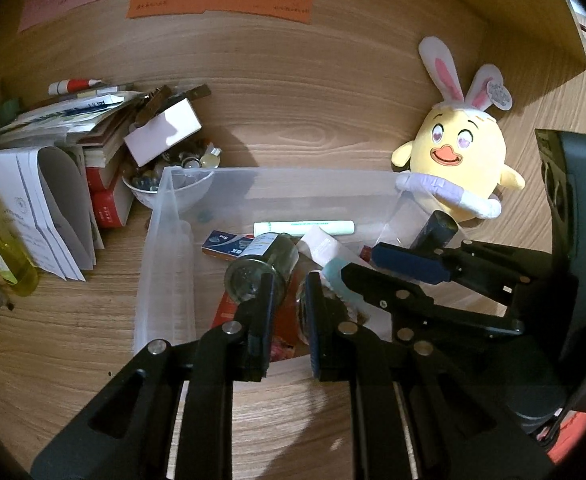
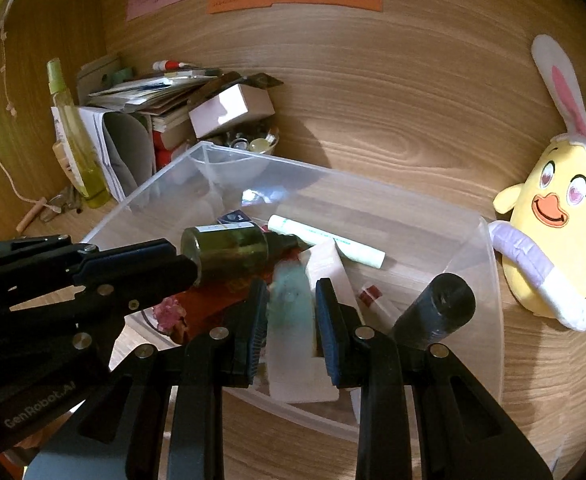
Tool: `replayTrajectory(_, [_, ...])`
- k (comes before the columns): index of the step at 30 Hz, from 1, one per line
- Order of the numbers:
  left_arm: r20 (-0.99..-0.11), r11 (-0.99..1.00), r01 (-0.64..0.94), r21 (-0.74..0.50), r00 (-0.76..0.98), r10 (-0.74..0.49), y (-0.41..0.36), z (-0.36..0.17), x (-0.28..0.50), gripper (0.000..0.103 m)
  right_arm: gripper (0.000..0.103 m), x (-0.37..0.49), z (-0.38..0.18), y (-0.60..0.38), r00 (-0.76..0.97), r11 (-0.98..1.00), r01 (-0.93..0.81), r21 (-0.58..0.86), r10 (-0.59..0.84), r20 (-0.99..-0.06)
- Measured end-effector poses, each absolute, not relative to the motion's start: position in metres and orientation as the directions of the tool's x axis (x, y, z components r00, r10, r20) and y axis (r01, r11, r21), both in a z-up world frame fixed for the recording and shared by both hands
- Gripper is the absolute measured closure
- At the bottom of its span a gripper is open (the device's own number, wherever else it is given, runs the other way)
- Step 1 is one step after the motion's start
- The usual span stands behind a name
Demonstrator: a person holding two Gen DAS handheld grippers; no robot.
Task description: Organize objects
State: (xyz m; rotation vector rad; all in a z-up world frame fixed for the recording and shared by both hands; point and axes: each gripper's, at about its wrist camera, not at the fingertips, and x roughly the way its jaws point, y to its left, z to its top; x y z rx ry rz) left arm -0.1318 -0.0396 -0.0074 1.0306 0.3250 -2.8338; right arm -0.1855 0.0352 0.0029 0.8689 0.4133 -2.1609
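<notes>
Inside the clear bin (image 2: 333, 172) at mid-desk, the pale teal tube (image 2: 293, 344) stood between the pads of the right gripper (image 2: 291, 304). Both pads seemed to press on its sides, so it was judged gripped, low over the bin's near wall.

The left gripper (image 1: 289, 300) had its fingers drawn close together with nothing clamped. One finger lay at the base of the green glass bottle (image 1: 261, 264); contact could not be confirmed.

Also in the bin: a white stick (image 1: 305, 227), a small blue box (image 1: 221, 244), a white tube, red packaging and a dark cylinder (image 2: 437, 308) against the right wall.

Progress: judged well along, with several items collected. Left on the desk (image 1: 73, 340) were the paper-and-book stack (image 1: 53, 160) and a bowl of small things (image 1: 165, 192) toward the back left corner, a yellow spray bottle (image 2: 77, 140) at the left edge, and a plush chick (image 1: 461, 160) at the back right.

Obscured: the bin's near floor lay behind both grippers, the labels were unreadable, and the bowl's contents were too small to identify.
</notes>
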Motion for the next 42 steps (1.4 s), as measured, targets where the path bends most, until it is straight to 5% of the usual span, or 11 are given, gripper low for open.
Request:
replayTrajectory(20, [-0.604, -0.970, 0.199, -0.141, -0.793, -0.075, -0.034, 0.017, -0.094, 0.071, 0.063, -0.161, 0.034, 0.071, -0.525, -0.675, 0.738, -0.013, -0.561, -0.640])
replayTrajectory(42, [-0.530, -0.969, 0.237, -0.068, -0.832, -0.166, 0.000, 0.036, -0.040, 0.015, 0.019, -0.117, 0.058, 0.137, -0.598, -0.712, 0.702, -0.007, -0.584, -0.549])
